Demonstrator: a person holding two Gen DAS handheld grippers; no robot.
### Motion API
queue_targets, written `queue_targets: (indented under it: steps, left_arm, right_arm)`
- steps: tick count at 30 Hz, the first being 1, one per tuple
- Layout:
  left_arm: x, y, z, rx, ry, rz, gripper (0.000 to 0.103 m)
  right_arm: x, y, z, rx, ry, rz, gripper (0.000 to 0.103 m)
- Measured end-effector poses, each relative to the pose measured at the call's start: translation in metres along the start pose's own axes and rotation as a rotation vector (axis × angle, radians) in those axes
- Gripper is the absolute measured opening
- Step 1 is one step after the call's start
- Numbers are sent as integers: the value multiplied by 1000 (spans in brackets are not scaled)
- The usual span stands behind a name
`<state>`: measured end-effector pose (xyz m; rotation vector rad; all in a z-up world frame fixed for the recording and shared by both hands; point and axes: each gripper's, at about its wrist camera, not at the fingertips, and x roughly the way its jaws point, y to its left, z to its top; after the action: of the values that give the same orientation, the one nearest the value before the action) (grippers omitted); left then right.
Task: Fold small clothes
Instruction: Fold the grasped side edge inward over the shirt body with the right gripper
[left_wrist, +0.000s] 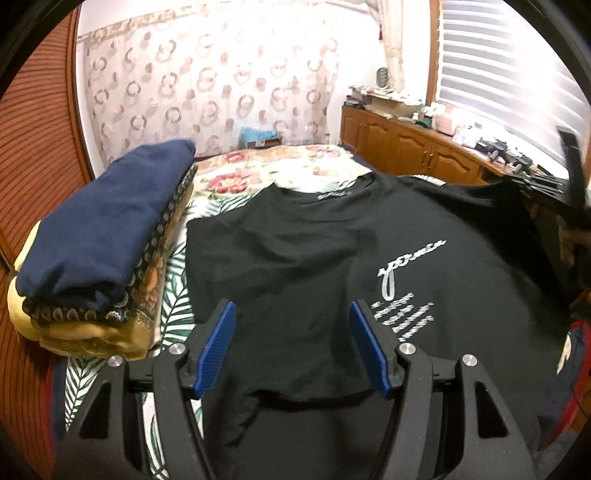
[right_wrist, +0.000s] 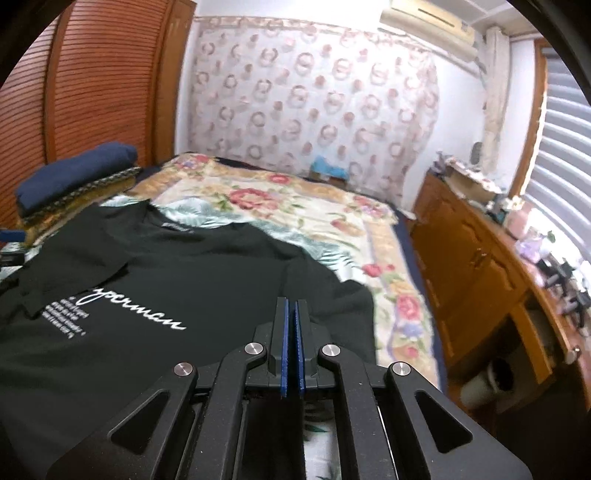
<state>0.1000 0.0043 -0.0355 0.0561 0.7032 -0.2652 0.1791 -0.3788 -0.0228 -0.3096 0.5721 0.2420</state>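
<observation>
Though blurred in part, plainly a black T-shirt (left_wrist: 314, 258) with white script and small lines of print on the chest, spread front-up over a floral bedspread (right_wrist: 295, 206). Left sleeve folded in across the body. Beneath the left tool (left_wrist: 291, 339), blue pads spread wide, gripping nothing. Right tool (right_wrist: 291, 332) pressed together, seemingly pinching cloth at the shirt's right edge. Stack of folded clothes (left_wrist: 99, 243) just beside the shirt.

black T-shirt (left_wrist: 314, 258) | white script print | spread flat on bed
</observation>
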Motion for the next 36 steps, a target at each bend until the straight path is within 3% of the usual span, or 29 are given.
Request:
queue_targets:
  steps: [5, 9, 13, 15, 19, 24, 27, 29, 33, 36]
  left_arm:
    - [-8, -13, 0, 24, -20, -20, 63]
    - [-11, -20, -3, 31, -19, -23, 63]
    - [-11, -21, -5, 25, -14, -23, 63]
    - [-13, -23, -6, 21, -17, -23, 63]
    - [-16, -25, -6, 17, -24, -31, 63]
    - [-17, -28, -6, 14, -25, -39, 63]
    - [-20, -29, -7, 12, -29, -46, 63]
    - [-22, -31, -7, 10, -34, -53, 63]
    - [-24, -34, -7, 13, -38, -63, 63]
    - [-23, -36, -8, 12, -38, -68, 63]
  right_arm:
    - [11, -30, 8, 55, 37, -131, 1]
    - [15, -37, 14, 44, 28, -166, 1]
    - [1, -14, 18, 0, -43, -69, 1]
    - [-5, 4, 15, -18, -46, 32, 1]
    - [3, 33, -12, -17, 71, 192, 1]
    - [12, 43, -44, -19, 163, 218, 1]
    - [6, 35, -42, 3, 153, 196, 13]
    - [-3, 27, -38, 17, 128, 179, 28]
    - [-17, -4, -32, 47, 79, 97, 40]
    - [-12, -25, -34, 70, 99, 33, 44]
